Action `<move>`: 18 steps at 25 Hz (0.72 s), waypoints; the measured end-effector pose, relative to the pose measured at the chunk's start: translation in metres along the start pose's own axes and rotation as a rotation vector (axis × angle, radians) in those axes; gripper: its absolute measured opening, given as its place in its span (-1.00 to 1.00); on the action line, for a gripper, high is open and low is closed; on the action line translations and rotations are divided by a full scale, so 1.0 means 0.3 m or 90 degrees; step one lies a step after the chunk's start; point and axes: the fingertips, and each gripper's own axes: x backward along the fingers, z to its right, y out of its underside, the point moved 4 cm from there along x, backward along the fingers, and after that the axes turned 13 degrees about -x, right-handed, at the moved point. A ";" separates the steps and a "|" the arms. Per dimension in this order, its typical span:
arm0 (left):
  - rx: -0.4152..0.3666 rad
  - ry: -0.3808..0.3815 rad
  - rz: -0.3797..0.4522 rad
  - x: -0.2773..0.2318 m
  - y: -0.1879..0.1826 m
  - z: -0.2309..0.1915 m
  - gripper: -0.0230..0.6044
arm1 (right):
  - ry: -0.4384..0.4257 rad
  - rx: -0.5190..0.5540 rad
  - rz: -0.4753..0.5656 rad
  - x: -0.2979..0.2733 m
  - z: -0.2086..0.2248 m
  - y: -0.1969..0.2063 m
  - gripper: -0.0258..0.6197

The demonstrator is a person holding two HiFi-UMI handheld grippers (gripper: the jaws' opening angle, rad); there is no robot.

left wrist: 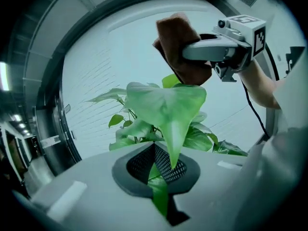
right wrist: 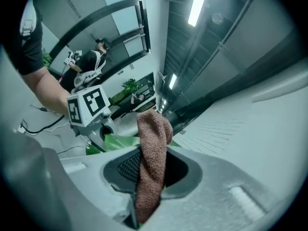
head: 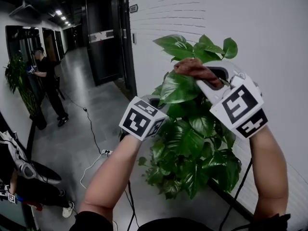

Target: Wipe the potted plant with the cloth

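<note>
A leafy green potted plant [head: 192, 138] stands against the white brick wall. My left gripper [head: 161, 105] is shut on one large leaf [left wrist: 166, 109], whose base runs between its jaws. My right gripper [head: 204, 78] is shut on a brown cloth [head: 195, 69], held at the upper edge of that same leaf [head: 175, 88]. In the right gripper view the cloth [right wrist: 151, 158] hangs up out of the jaws, with the leaf [right wrist: 118, 142] and the left gripper [right wrist: 89, 107] just beyond. The left gripper view shows the cloth [left wrist: 178, 47] above the leaf tip. The pot is hidden by foliage.
A white brick wall [head: 240, 23] rises right behind the plant. Cables [head: 91, 158] trail over the grey corridor floor at the left. A person [head: 48, 85] stands far down the corridor beside another plant [head: 19, 85]. Someone's legs [head: 29, 186] show at the lower left.
</note>
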 end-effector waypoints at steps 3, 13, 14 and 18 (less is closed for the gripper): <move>-0.009 0.025 0.030 -0.019 -0.017 -0.008 -0.87 | 0.017 -0.006 -0.051 -0.073 0.016 0.003 -0.71; -0.027 0.057 0.090 -0.037 -0.109 0.005 -0.87 | -0.018 0.028 -0.188 -0.205 -0.025 0.072 -0.72; -0.031 0.056 0.092 -0.032 -0.114 0.006 -0.87 | -0.026 0.035 -0.192 -0.209 -0.037 0.073 -0.72; -0.055 0.037 0.093 -0.011 -0.123 0.000 -0.87 | -0.055 0.074 -0.205 -0.221 -0.088 0.071 -0.72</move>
